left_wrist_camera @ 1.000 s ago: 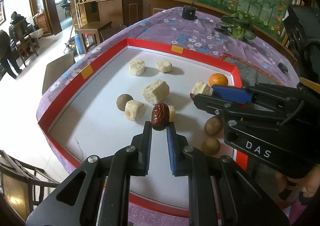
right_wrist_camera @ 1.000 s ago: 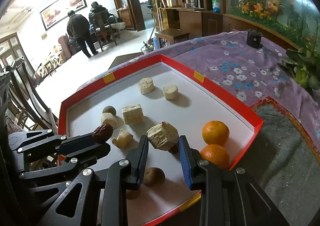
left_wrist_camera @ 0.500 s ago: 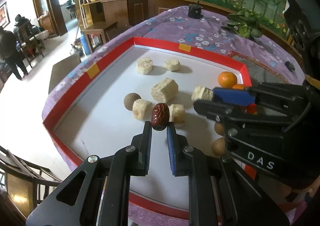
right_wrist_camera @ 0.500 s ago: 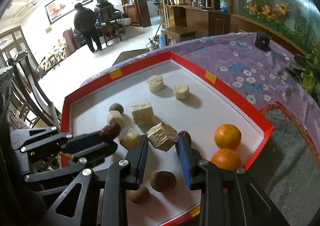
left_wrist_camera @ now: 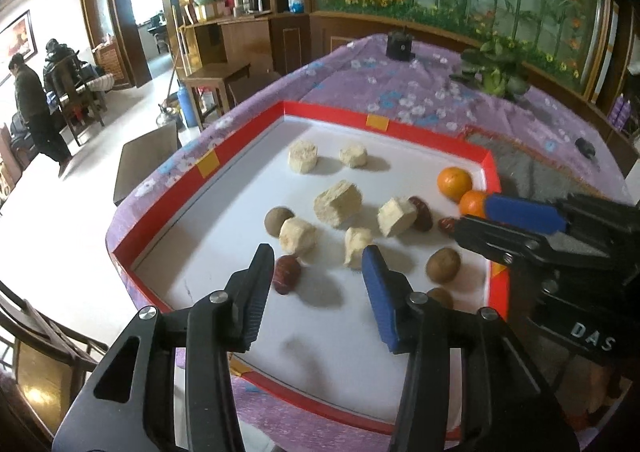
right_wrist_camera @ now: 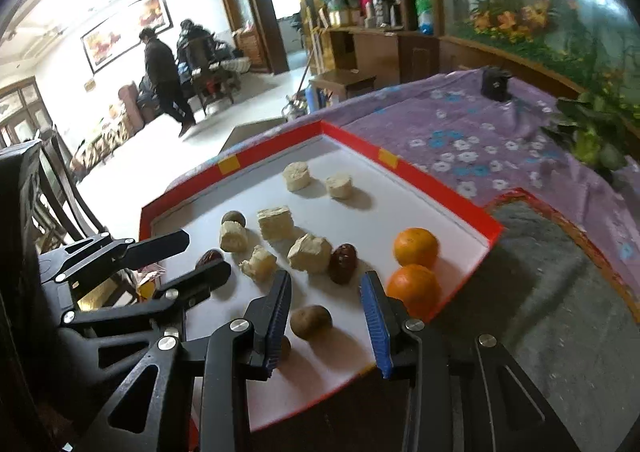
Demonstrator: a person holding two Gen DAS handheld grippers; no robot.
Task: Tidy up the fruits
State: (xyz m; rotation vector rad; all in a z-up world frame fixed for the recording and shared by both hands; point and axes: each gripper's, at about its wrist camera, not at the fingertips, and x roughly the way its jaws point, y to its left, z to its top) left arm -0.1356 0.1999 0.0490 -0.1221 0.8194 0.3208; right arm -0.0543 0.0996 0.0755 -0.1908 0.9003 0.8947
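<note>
A red-rimmed white tray [left_wrist_camera: 400,127] holds several pale chunks, brown round fruits, dark red dates and two oranges [right_wrist_camera: 416,248]. My left gripper [left_wrist_camera: 318,284] hovers over the tray's near left part, its jaws opening. A red date [left_wrist_camera: 286,274] lies on the tray floor just inside its left finger, free of the pads. My right gripper [right_wrist_camera: 326,292] is over the tray's near right part, jaws opening and gripping nothing. A pale chunk [right_wrist_camera: 310,252] and another date [right_wrist_camera: 343,263] lie just beyond its fingertips. A brown round fruit [right_wrist_camera: 311,322] lies on the tray below its fingers.
The tray sits on a purple flowered tablecloth [right_wrist_camera: 460,131]. A grey mat [right_wrist_camera: 560,272] lies right of the tray. A potted plant [left_wrist_camera: 496,71] and a small black object [left_wrist_camera: 400,45] stand at the far side. Two people [right_wrist_camera: 164,79] are in the room behind.
My left gripper has opened and its red date has dropped onto the tray. My right gripper has widened and let go of the pale chunk, which now rests on the tray beside a date.
</note>
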